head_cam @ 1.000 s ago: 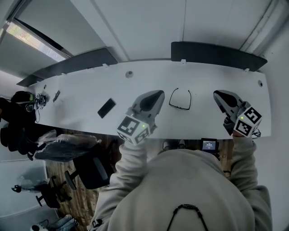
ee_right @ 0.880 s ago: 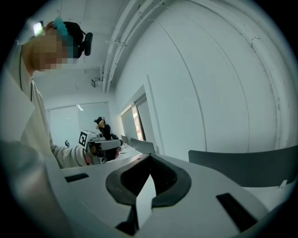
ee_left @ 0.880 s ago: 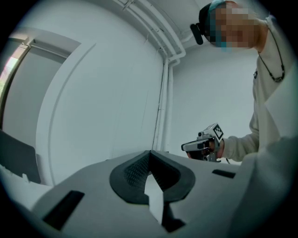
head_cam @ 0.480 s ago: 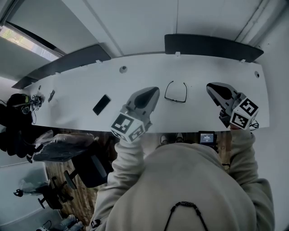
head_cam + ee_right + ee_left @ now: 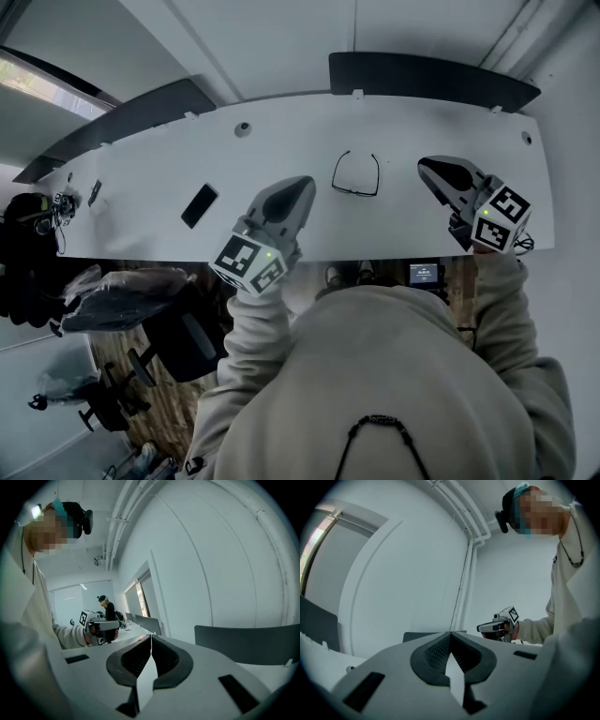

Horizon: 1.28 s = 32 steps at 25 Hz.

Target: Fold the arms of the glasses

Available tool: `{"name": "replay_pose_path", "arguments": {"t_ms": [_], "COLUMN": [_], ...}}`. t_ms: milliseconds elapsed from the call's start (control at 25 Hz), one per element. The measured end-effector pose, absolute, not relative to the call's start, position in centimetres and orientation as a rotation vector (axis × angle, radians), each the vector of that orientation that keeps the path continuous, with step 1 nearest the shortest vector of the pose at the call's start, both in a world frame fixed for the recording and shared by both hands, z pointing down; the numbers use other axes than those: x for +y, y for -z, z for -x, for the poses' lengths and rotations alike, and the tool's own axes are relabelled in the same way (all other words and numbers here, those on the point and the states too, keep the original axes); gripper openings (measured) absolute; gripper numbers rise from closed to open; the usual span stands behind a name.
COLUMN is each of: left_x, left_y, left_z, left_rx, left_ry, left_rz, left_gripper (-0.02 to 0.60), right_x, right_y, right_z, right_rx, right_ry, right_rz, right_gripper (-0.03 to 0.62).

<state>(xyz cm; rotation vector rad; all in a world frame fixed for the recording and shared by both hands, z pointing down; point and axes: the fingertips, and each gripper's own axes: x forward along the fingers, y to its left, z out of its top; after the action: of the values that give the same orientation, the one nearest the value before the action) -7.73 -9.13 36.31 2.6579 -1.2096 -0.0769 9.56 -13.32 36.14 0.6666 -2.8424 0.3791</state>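
White counter (image 5: 469,131) carries the glasses (image 5: 355,175) at about its middle, somewhat nearer the far edge than the near one. They lie flat with both arms unfolded. The frame front seems to face the near edge and the arms to run toward the far edge, though the thin frame is small in the head view.

That layout probably suits the job, since each arm is open to an approach from its own side. The left claw (image 5: 304,184) sits just left of the glasses and the right claw (image 5: 425,167) sits to their right, both above the counter and apart from the frame.

Each claw's own view shows its jaws pressed together with nothing between them, so neither holds anything, and folding has not started.

A dark phone (image 5: 199,204) lies well off toward the left end, clear of the work.

The only print is the black-and-white square pattern on each marker cube (image 5: 248,263). A small lit screen (image 5: 422,274) below the near edge is too small to read.
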Motion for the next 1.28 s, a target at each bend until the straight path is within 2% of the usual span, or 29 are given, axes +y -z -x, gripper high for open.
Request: {"name": "replay_pose_path", "arguments": {"t_ms": [840, 1280], "left_x": [-7.8, -4.2], "left_y": [-36.8, -38.2], "left_z": [9.9, 14.5], "left_rx": [-1.366, -1.564], "left_ry": [0.068, 0.031], "left_rz": [-2.555, -2.408], "left_gripper": [0.003, 0.003], "right_x": [-15.0, -17.0], "right_y": [-39.5, -47.0], "right_z": [-7.1, -3.6], "right_rx": [-2.751, -2.649], "right_ry": [-0.318, -0.433], "right_rz": [-0.493, -0.313], "right_gripper": [0.021, 0.023]}}
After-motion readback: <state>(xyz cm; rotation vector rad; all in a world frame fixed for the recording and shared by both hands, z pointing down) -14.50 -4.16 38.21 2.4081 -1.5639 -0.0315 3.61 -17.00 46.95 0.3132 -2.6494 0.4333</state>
